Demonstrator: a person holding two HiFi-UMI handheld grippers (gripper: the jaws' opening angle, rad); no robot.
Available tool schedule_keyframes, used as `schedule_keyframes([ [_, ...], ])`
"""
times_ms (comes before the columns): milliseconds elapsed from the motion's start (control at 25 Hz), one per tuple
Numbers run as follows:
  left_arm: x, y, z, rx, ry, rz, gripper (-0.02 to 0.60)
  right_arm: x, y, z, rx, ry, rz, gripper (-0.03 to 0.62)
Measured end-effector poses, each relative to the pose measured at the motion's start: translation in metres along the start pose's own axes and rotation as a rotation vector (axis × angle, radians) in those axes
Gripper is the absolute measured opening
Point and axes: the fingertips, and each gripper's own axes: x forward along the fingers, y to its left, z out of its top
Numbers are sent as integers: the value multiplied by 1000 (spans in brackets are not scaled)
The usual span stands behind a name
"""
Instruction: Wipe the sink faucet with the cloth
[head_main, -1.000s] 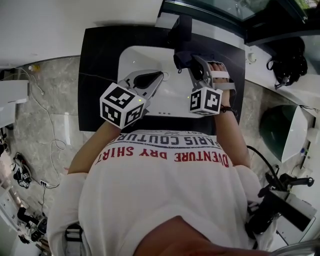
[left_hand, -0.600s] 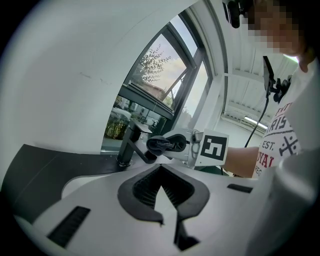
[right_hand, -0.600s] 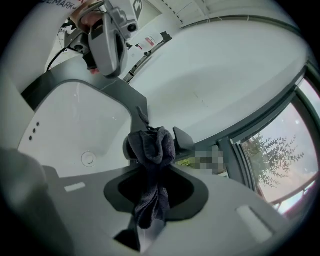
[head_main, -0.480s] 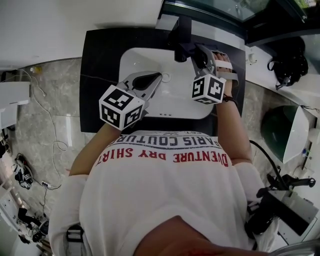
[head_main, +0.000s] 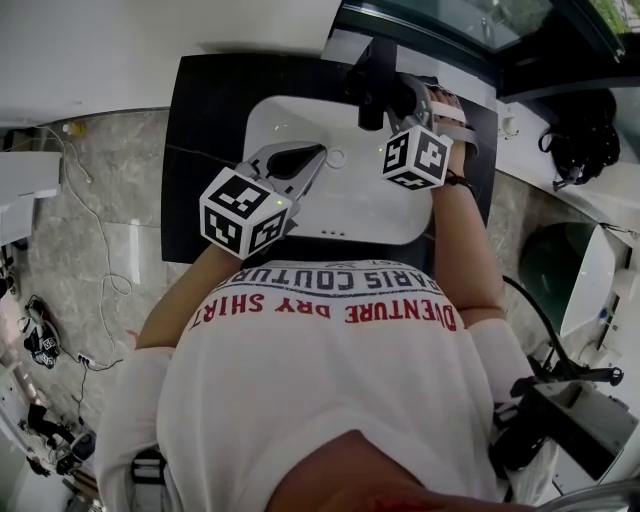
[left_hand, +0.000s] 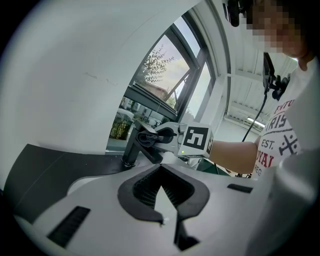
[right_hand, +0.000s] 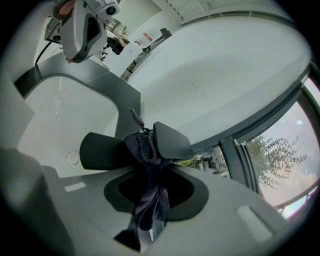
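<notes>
The right tongs (right_hand: 150, 222) are clamped on a dark cloth (right_hand: 148, 192). The cloth's free end is bunched against the black faucet (right_hand: 102, 150), between its spout and the flat lever (right_hand: 172, 140) on top. The faucet stands at the back rim of the white sink (head_main: 350, 205), which is set in a black counter (head_main: 200, 150). The left tongs (head_main: 318, 155) hover over the basin just beside the drain (head_main: 335, 157), jaws together with nothing in them, apart from the faucet. From above, the right tongs and their marker cube (head_main: 415, 158) cover much of the faucet, and the cloth cannot be told from it there. The person's white shirt (head_main: 320, 400) hides the sink's near edge. Loose cables (head_main: 100, 290) trail over the marble floor (head_main: 90, 230) at the left. Something black and tangled (head_main: 580, 130) lies on the white ledge at the right, too dark to make out. A dark round object (head_main: 550, 260) beyond the right forearm is partly cut off by a white panel; what it is I cannot tell. A window (right_hand: 270, 155) runs behind the faucet.
</notes>
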Motion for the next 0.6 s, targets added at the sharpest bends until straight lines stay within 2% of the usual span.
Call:
schedule_keyframes([
  [160, 2, 2, 1, -2, 1, 0, 0, 2, -3, -1, 24, 0, 10, 83],
  [400, 6, 0, 1, 8, 8, -13, 0, -10, -9, -1, 22, -26, -47, 81],
  [600, 14, -7, 1, 14, 12, -28, 0, -27, 0, -7, 8, -41, -48, 81],
])
